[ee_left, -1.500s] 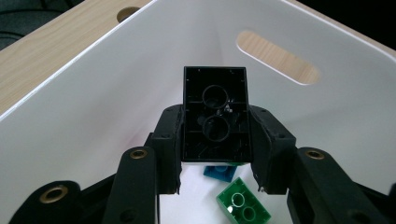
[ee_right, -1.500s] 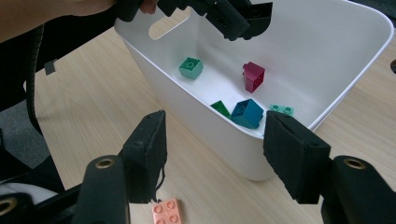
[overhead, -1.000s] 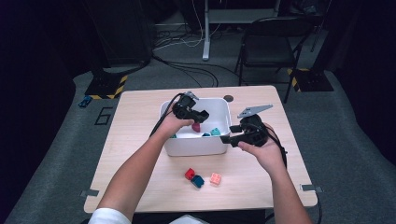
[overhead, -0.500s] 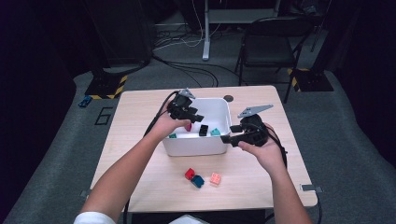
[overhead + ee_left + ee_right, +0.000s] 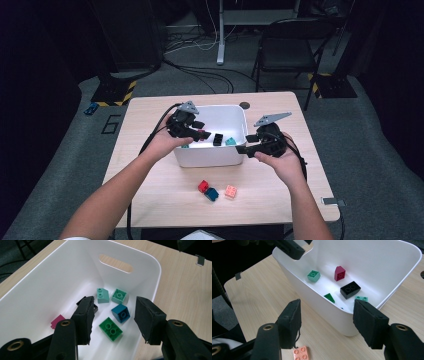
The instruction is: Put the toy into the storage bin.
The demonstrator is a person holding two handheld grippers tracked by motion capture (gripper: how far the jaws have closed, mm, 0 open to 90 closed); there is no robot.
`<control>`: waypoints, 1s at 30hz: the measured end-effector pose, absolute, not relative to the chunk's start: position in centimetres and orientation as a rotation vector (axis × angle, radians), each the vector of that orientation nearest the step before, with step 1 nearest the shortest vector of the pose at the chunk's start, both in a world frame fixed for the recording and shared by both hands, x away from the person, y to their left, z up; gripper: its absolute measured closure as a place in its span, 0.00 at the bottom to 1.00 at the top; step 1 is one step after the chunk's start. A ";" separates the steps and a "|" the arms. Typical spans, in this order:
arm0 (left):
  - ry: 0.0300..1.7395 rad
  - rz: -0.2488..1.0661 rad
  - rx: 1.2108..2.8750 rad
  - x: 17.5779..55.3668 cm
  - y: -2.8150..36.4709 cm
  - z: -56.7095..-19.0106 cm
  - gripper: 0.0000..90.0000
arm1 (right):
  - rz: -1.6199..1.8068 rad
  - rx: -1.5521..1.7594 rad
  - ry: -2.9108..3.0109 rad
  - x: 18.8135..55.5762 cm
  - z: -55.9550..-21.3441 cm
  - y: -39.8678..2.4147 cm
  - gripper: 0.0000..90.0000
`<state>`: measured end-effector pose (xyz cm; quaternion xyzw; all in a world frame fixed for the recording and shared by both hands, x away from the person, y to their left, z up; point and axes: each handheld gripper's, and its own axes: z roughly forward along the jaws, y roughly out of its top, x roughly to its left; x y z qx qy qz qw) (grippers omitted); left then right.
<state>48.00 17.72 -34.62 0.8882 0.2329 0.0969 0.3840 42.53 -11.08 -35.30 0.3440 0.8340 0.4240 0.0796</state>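
Three plastic studded bricks (image 5: 216, 190), red, dark teal and pink, lie on my side of the white plastic bin (image 5: 210, 156). My left gripper (image 5: 113, 315) hangs over the bin, jaws just opened and empty; my right gripper (image 5: 325, 322) waits beside the bin's right wall, jaws apart, empty.

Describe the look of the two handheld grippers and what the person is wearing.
Both the left gripper and the right gripper are black, each topped by a grey three-cornered plate and trailing a black cable. Their jaws carry thick black foam-like pads, with brass-coloured rivets behind. A white sleeve edge shows; forearms are bare.
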 end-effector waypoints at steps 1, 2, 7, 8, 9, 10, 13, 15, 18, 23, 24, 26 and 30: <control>0.591 0.245 2.257 47.7 17.8 -34.6 0.55 | 1.269 1.029 2.496 42.5 -35.3 -11.1 0.43; 0.585 0.242 2.254 47.3 17.9 -34.6 0.55 | 1.270 1.029 2.496 42.5 -35.3 -11.1 0.43; 0.558 0.232 2.247 45.9 18.5 -34.5 0.55 | 1.270 1.026 2.494 42.5 -35.3 -11.1 0.43; 0.553 0.235 2.248 45.6 18.6 -34.5 0.55 | 1.270 1.025 2.493 42.5 -35.3 -11.0 0.43; 0.551 0.232 2.249 45.4 18.7 -34.6 0.55 | 1.271 1.024 2.494 42.5 -35.2 -11.0 0.43; 0.551 0.232 2.248 45.1 18.7 -34.6 0.54 | 1.267 1.038 2.497 42.4 -35.2 -11.0 0.43; 0.544 0.223 2.246 44.5 19.0 -35.0 0.54 | 1.266 1.029 2.495 42.4 -35.3 -11.0 0.43; 0.537 0.217 2.247 44.1 19.1 -35.4 0.54 | 1.265 1.031 2.496 42.4 -35.3 -10.9 0.43; 0.534 0.216 2.252 43.4 19.2 -36.1 0.54 | 1.266 1.030 2.495 42.4 -35.2 -10.9 0.43; 0.535 0.200 2.252 42.4 19.5 -37.5 0.53 | 1.266 1.032 2.494 42.4 -35.2 -11.0 0.43; 0.538 0.207 2.249 42.2 19.5 -37.8 0.53 | 1.265 1.030 2.494 42.4 -35.2 -11.0 0.43; 0.547 0.209 2.258 41.9 19.5 -38.5 0.53 | 1.262 1.032 2.494 42.5 -35.3 -10.9 0.43; 0.547 0.193 2.273 41.4 19.6 -39.5 0.53 | 1.263 1.029 2.495 42.4 -35.3 -10.8 0.43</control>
